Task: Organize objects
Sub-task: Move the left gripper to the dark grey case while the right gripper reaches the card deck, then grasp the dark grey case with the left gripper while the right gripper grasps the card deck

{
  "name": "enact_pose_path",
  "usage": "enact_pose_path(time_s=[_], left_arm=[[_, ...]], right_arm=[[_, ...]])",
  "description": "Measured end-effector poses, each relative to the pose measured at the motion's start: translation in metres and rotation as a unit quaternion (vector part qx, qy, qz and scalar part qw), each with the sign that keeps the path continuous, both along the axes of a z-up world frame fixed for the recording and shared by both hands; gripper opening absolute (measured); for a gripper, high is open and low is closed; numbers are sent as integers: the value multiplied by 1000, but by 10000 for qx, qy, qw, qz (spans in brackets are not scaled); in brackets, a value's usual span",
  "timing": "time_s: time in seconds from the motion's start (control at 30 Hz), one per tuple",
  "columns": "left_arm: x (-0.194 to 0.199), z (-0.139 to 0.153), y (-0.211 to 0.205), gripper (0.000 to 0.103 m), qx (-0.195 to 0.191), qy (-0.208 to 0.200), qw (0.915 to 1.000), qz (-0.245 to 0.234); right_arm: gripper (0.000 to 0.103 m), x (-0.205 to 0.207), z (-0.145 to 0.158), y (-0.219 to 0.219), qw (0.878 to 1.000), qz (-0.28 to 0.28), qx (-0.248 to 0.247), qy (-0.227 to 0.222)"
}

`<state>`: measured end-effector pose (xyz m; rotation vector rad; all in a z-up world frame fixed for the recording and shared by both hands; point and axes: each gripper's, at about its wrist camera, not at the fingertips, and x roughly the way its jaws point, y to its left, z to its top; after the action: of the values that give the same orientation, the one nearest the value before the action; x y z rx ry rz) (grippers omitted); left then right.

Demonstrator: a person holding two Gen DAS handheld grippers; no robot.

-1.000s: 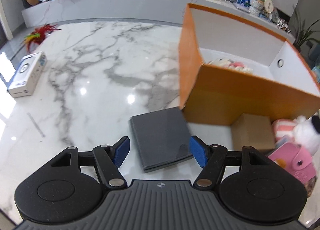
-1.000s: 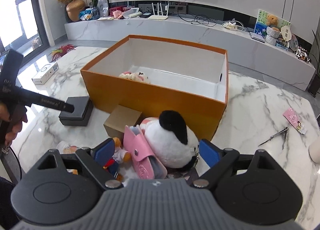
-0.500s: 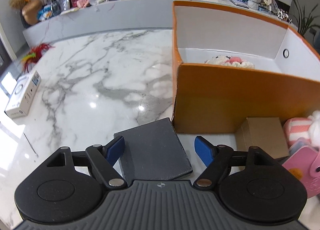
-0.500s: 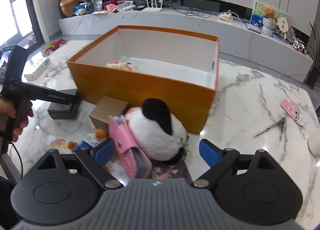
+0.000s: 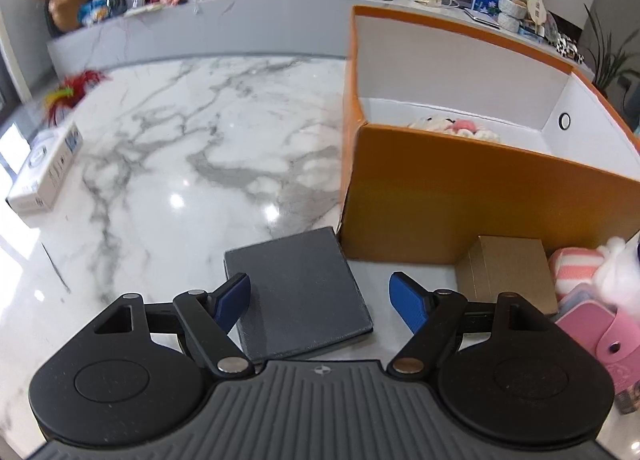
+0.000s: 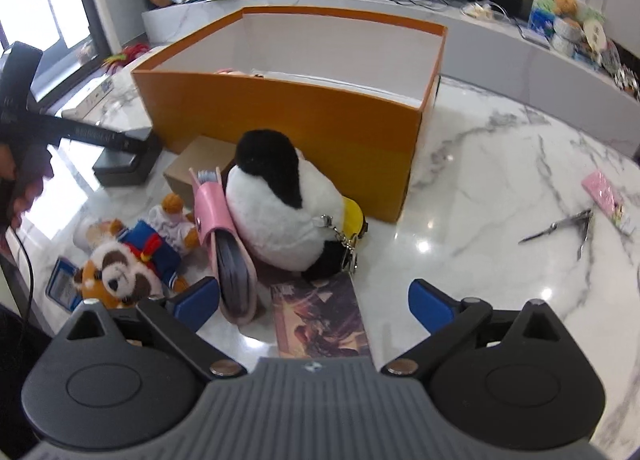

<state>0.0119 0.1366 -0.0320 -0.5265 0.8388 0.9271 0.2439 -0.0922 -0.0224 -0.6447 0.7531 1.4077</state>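
A flat dark grey square box [image 5: 298, 288] is lying on the white marble floor [image 5: 168, 147], its far corner just beside the near left corner of the large orange cardboard box with a white inside [image 5: 448, 211]. The left gripper [image 5: 320, 302] is hovering over it with its blue fingers [image 5: 234, 300] standing wide on either side, not pressing on it. A small brown cardboard box [image 5: 506, 268] is sitting against the orange box's near wall. In the right wrist view, a black-and-white plush penguin [image 6: 280, 203] is resting beside a pink snap wallet [image 6: 224, 244], a raccoon plush toy [image 6: 116, 272] and a printed card [image 6: 320, 314]. The right gripper [image 6: 314, 302] is opening its fingers [image 6: 430, 302] wide, with the wallet's near end and the card lying between them, untouched. Metal nail clippers [image 6: 568, 225] are lying well apart, toward the floor's right edge.
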Motion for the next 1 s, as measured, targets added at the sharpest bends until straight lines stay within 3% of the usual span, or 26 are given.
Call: enact_pose_path(time_s=[0.2,0.33,0.4,0.53,0.83,1.0], left_arm=[[8,-6,2,91,319,426,9986,-58],[2,0,6,91,160,267,9995,-18],[-4,2,11,91,-40,57,9999,125],[-7,-8,22,93,-449,29,9986,271],[0,-25,27,94,-624,218,9972,342],[5,-30,23,95,-486,475,9976,142]], right_arm=[[101,-10,-15,2,9986,355,-332,-205],[101,-14,-21,6,9976,446,-463,-271],[101,-16,-21,6,9975,477,-451,-270],[101,-17,-20,5,9977,481,-415,-246],[100,-19,-32,15,9967,418,-566,-404],[88,-17,-44,22,9952,353,-723,-564]])
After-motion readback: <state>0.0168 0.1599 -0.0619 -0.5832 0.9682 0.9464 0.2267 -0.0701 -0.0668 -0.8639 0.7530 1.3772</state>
